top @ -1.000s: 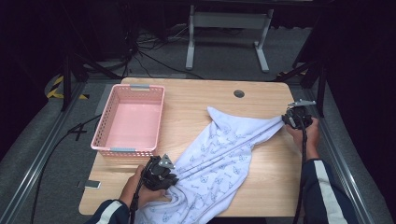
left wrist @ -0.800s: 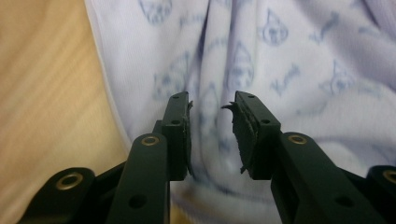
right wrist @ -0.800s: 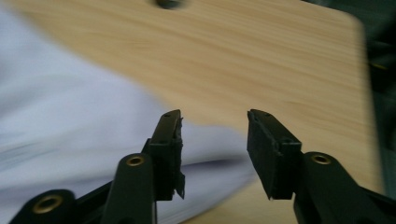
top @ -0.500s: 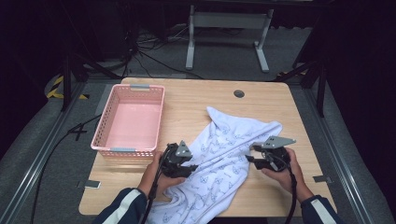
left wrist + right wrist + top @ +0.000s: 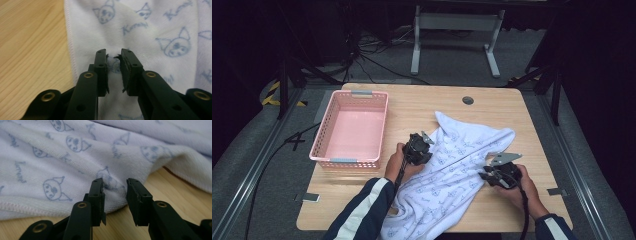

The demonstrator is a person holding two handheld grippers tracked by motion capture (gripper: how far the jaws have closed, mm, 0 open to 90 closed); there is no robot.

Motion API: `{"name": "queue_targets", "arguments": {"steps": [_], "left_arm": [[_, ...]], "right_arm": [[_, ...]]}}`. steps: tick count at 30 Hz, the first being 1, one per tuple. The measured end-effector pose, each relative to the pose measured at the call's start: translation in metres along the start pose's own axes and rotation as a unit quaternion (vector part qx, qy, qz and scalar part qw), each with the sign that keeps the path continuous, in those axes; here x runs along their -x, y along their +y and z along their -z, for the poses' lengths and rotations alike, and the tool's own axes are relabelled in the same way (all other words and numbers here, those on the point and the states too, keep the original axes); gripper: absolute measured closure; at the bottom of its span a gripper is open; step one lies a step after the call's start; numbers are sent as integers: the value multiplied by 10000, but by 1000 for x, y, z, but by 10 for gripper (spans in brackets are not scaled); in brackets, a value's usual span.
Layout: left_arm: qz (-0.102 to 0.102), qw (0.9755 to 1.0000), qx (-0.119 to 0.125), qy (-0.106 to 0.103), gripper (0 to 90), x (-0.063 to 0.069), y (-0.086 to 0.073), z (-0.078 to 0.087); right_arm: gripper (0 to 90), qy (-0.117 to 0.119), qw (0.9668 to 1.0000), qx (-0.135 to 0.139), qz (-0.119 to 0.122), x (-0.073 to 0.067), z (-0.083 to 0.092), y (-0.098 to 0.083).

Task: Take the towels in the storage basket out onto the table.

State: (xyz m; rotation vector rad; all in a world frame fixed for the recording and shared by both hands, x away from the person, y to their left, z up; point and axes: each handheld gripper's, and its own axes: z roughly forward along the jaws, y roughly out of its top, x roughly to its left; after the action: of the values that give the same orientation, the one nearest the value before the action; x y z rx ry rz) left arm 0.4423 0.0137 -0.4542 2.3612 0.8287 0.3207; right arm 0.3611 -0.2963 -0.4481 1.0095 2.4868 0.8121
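The towel (image 5: 457,170), soft white terry printed with blue cat faces, lay rumpled across the wooden surface (image 5: 512,107). Left gripper (image 5: 113,71), fingers just closing, pinched a fold near its hemmed 9 o'clock edge. Right gripper (image 5: 115,195), also closing, straddled a ridge at 3 o'clock, not yet clamped. A pink plastic basket (image 5: 327,131) stood at 9 o'clock.

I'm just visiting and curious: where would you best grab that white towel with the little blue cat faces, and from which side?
Probably at a raised fold near a hemmed edge, coming in low from the table side. The white cat-print towel lies rumpled on the wooden table, so its ridges stand up for pinching. The left gripper pinches such a fold beside the hem, jaws just closing; the right gripper straddles an edge bulge.
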Motion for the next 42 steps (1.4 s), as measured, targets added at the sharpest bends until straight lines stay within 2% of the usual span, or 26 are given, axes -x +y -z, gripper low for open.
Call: {"name": "queue_targets", "arguments": {"steps": [1, 2, 3, 4, 5, 6, 8, 10, 12, 16, 17, 18, 19, 20, 21, 23, 25, 27, 29, 30, 32, 34, 36, 38, 40, 42], "left_arm": [[3, 9999, 32, 126, 764, -2, -1, 0], [199, 9994, 6, 291, 769, -9, -3, 1], [199, 9994, 6, 291, 785, -9, -3, 1], [294, 9983, -27, 501, 785, -15, -3, 2], [369, 9974, -53, 622, 787, -17, -3, 2], [369, 9974, -53, 622, 789, -17, -3, 2], [505, 9950, -135, 856, 789, -24, -3, 3], [707, 9939, -72, 842, 785, -31, -5, 3], [659, 9931, -80, 971, 712, -29, -4, 2], [564, 9971, 133, 497, 625, -22, -4, 6], [564, 9971, 133, 497, 609, -22, -4, 6], [248, 9990, 232, 282, 595, -12, -5, 10], [248, 9990, 232, 282, 597, -12, -5, 10], [96, 9992, 193, 337, 600, -8, -5, 11], [-62, 9997, 148, 183, 616, -2, -7, 11], [-101, 9996, 169, 179, 618, -1, -8, 11], [-157, 9998, 125, 98, 631, 1, -9, 12], [-218, 9997, 62, 116, 633, 1, -9, 9], [-161, 9998, 55, 80, 635, 0, -9, 5], [-153, 9998, 94, 80, 633, -1, -8, 4], [-98, 9999, 106, 52, 639, -1, -8, 4], [-24, 9999, 140, -12, 638, -4, -9, 4], [11, 9999, 121, -54, 634, -4, -9, 4], [33, 9997, 193, -161, 632, -5, -9, 2], [-28, 9997, 142, -177, 631, 0, -7, 2], [-64, 9998, 147, -138, 605, 3, -4, 0]], "right_arm": [[655, -33, 9999, -37, -103, 5, 3, -4], [655, -95, 9997, -66, -202, 10, 7, -9], [655, -95, 9997, -66, -202, 10, 7, -9], [655, -69, 9989, -65, -456, 18, 12, -16], [655, -112, 9986, -82, -516, 21, 15, -20], [655, -112, 9986, -82, -516, 21, 15, -20], [655, -255, 9978, -134, -605, 24, 20, -25], [644, -224, 9973, -109, -690, 26, 22, -29], [588, -218, 9972, -179, -695, 25, 25, -30], [573, -500, 9961, 314, -662, 33, 32, -19], [568, -617, 9943, 515, -696, 38, 34, -15], [554, -829, 9912, 676, -775, 44, 35, -11], [554, -929, 9892, 705, -888, 50, 32, -7], [551, -881, 9891, 699, -946, 55, 28, -3], [552, -912, 9895, 676, -889, 60, 23, 0], [552, -1088, 9879, 621, -918, 67, 11, 5], [552, -968, 9874, 695, -1040, 71, 3, 8], [554, -1062, 9880, 547, -981, 74, -9, 15], [566, -960, 9887, 445, -1065, 80, -19, 19], [575, -1224, 9864, 186, -1079, 86, -27, 18], [579, -1068, 9849, 208, -1343, 97, -27, 16], [597, -1287, 9813, 117, -1429, 106, -25, 15], [595, -1339, 9802, 92, -1454, 115, -24, 14], [589, -1474, 9750, 51, -1662, 134, -25, 13], [589, -1478, 9741, -17, -1711, 143, -26, 16], [575, -1765, 9724, -193, -1516, 145, -29, 23]]}}
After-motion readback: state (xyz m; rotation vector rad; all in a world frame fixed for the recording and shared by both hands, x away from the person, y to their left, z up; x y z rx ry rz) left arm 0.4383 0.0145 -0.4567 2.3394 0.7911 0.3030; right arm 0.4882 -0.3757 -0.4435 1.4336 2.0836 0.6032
